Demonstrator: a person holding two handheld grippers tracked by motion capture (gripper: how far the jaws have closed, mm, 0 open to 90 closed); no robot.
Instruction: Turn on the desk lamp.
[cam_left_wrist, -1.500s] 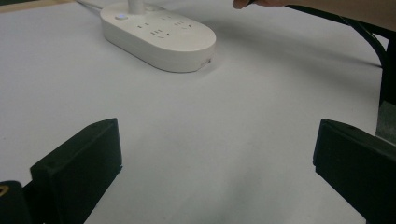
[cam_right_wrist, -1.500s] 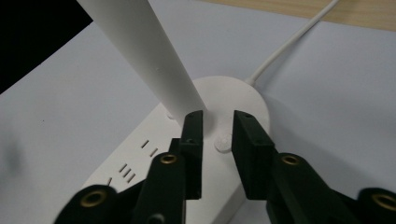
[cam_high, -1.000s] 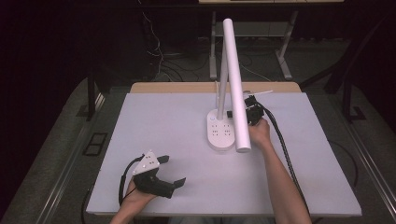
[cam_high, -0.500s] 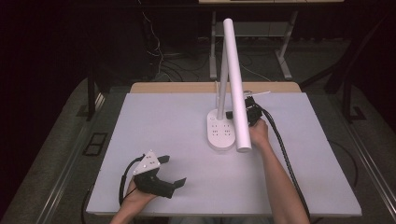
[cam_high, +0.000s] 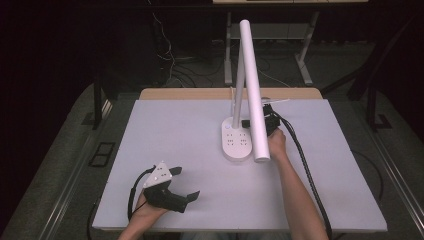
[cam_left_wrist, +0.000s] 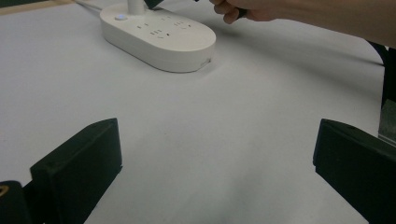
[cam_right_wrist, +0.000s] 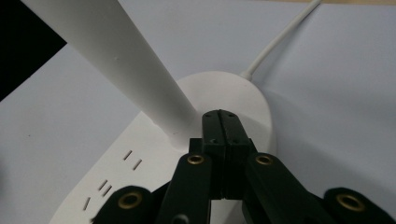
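Your right gripper (cam_right_wrist: 223, 135) has its jaws pressed flat together with nothing between them, its tip right at the foot of the lamp's stem (cam_right_wrist: 140, 79), over the white lamp base (cam_high: 236, 140). It looks like you are about to press the small button (cam_left_wrist: 120, 17) on that base, or nudge the stem. Next, aim the tip with care. Your left gripper (cam_high: 172, 189) rests wide open and empty on the table (cam_high: 175, 135), well away from the base.

No readable text, label, brand, number or sign appears on anything.
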